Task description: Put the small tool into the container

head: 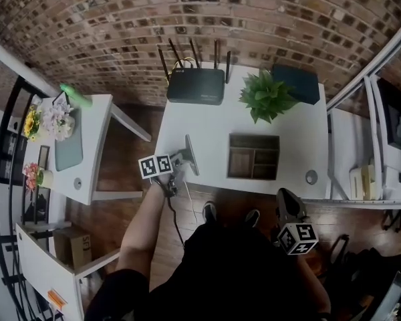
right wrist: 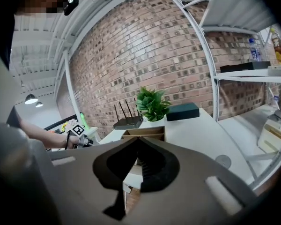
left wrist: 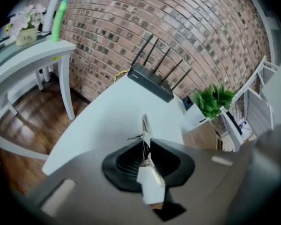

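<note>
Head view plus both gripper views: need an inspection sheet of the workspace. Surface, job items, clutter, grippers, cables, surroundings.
Surface: white table, bare in the middle; round grommet front right.
Job's things: small tool front left, in the left gripper's jaws, not in the container; wooden container mid-table, compartments look empty.
Clutter: router, potted plant, dark box along the back edge.
Grippers: left gripper shut on the small tool; right gripper shut, nothing between, off the table's front edge.
Cables: black cable from the left gripper; yellow cable behind the router.
Surroundings: brick wall, side table with flowers, wooden floor.
</note>
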A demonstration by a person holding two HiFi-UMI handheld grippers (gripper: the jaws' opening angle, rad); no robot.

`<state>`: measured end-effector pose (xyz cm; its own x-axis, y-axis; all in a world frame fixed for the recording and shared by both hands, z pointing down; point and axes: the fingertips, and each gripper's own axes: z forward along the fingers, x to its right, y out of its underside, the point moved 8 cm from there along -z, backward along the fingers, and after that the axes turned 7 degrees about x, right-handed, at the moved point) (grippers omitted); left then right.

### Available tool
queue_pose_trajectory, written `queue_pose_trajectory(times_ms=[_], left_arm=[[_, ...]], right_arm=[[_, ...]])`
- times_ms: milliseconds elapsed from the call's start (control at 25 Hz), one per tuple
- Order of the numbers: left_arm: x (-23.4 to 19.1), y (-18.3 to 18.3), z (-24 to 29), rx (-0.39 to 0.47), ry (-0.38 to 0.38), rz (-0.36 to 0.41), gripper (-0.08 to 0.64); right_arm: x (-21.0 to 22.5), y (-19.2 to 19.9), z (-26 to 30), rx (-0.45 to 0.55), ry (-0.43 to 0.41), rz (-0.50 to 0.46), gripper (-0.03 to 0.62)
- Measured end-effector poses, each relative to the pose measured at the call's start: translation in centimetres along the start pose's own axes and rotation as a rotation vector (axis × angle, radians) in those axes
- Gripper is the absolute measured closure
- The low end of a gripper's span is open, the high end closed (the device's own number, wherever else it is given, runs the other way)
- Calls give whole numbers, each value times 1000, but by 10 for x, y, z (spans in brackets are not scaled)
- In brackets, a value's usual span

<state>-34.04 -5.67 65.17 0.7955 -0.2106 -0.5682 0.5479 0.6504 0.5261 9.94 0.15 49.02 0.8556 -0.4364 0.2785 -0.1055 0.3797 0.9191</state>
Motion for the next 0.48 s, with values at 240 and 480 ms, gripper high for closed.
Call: queue_pose_trajectory(times_ms=[240, 480], left_arm=[[9, 0, -7, 58, 42, -79, 543], [32, 0, -9, 109, 91, -141, 549]], right_arm=[[10, 4, 1, -10, -8, 22, 581], [14, 7, 3, -21, -26, 38, 581]])
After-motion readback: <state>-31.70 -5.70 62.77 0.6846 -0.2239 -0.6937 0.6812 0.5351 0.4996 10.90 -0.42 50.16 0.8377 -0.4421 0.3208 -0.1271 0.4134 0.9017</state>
